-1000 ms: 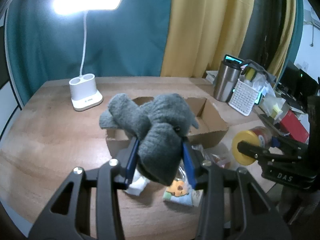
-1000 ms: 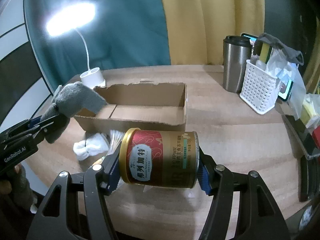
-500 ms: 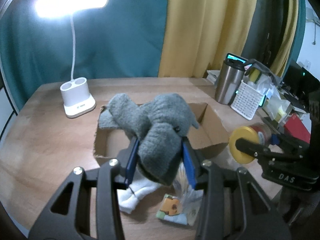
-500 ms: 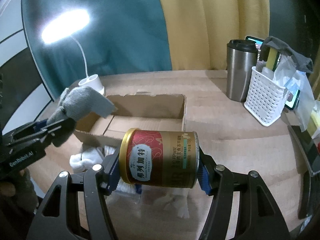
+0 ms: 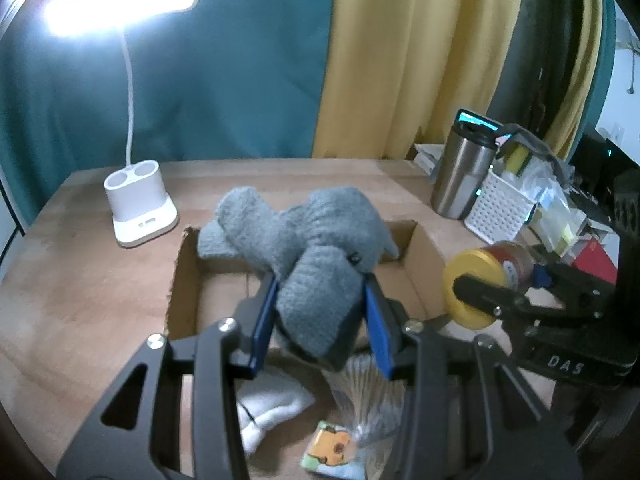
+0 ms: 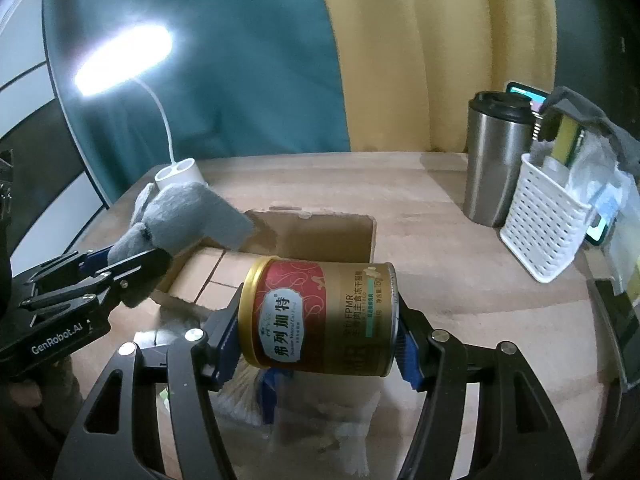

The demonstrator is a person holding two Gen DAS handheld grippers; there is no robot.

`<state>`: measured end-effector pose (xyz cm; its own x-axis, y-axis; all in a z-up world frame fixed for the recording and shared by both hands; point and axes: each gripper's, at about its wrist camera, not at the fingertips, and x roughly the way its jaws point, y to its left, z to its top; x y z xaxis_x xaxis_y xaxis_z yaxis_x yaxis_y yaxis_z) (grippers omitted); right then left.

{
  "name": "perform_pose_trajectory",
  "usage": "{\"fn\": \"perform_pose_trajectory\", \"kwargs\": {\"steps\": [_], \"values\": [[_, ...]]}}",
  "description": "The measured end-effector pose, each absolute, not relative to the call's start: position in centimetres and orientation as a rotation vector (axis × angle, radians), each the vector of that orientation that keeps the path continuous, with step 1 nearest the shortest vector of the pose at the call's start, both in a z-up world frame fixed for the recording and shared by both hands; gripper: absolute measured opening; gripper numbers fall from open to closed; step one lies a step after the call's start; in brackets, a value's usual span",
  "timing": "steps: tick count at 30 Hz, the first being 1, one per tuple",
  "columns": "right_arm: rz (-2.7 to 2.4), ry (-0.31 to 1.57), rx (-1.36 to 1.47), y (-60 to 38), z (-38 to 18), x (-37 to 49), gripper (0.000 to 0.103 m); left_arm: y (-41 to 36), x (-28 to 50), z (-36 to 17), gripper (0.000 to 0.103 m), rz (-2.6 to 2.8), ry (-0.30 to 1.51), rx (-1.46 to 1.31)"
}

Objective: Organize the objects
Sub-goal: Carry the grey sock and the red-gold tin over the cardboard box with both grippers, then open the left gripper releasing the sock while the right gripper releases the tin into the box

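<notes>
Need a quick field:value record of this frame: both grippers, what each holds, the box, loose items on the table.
left gripper: shut on grey knit item, held above the box's near edge
right gripper: shut on red-and-gold can, can lying sideways
cardboard box: open top, visible floor bare
loose on table, near side of box: white sock, clear bag, small orange-print packet
background: desk lamp, steel tumbler, white basket

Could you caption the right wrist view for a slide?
Right gripper holds a red-and-gold can sideways near the open cardboard box.
</notes>
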<state>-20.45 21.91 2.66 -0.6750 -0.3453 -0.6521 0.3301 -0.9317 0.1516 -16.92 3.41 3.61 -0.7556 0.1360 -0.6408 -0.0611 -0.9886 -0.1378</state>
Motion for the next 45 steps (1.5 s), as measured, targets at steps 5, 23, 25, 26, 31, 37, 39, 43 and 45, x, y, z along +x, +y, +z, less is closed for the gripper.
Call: {"fn": "perform_pose_trajectory", "kwargs": {"steps": [5, 23, 25, 26, 31, 37, 39, 43, 45], "values": [[-2.573, -0.024, 1.028, 21.5, 2.4, -21.8, 0.066, 3.5, -18.1, 3.0, 0.042, 2.818, -0.181, -1.073], [-2.538, -0.023, 1.136, 19.9, 0.5, -24.7, 0.066, 2.5, -21.2, 0.1, 0.042, 2.746, -0.257, -1.154], [-2.546, -0.022, 1.139, 19.7, 0.4, -24.8, 0.066, 2.6, -21.3, -0.2, 0.043, 2.741, -0.254, -1.161], [-2.548, -0.031, 1.145, 19.6, 0.3, -24.9, 0.066, 2.7, -21.3, -0.4, 0.043, 2.738, -0.25, -1.168], [-2.553, -0.057, 1.172, 19.4, -0.3, -25.0, 0.066, 2.8, -21.8, -1.6, 0.043, 2.721, -0.265, -1.209], [-2.596, -0.05, 1.148, 20.2, 0.2, -24.7, 0.066, 3.1, -22.4, -2.4, 0.043, 2.704, -0.276, -1.246], [-2.612, -0.052, 1.138, 20.7, 0.5, -24.8, 0.066, 3.4, -22.7, -2.6, 0.043, 2.706, -0.274, -1.26], [-2.628, -0.069, 1.147, 21.7, 0.3, -25.2, 0.066, 3.9, -23.0, -2.6, 0.043, 2.717, -0.272, -1.264], [-2.632, -0.072, 1.154, 22.0, 0.2, -25.5, 0.066, 4.2, -23.2, -2.5, 0.043, 2.724, -0.265, -1.259]]}}
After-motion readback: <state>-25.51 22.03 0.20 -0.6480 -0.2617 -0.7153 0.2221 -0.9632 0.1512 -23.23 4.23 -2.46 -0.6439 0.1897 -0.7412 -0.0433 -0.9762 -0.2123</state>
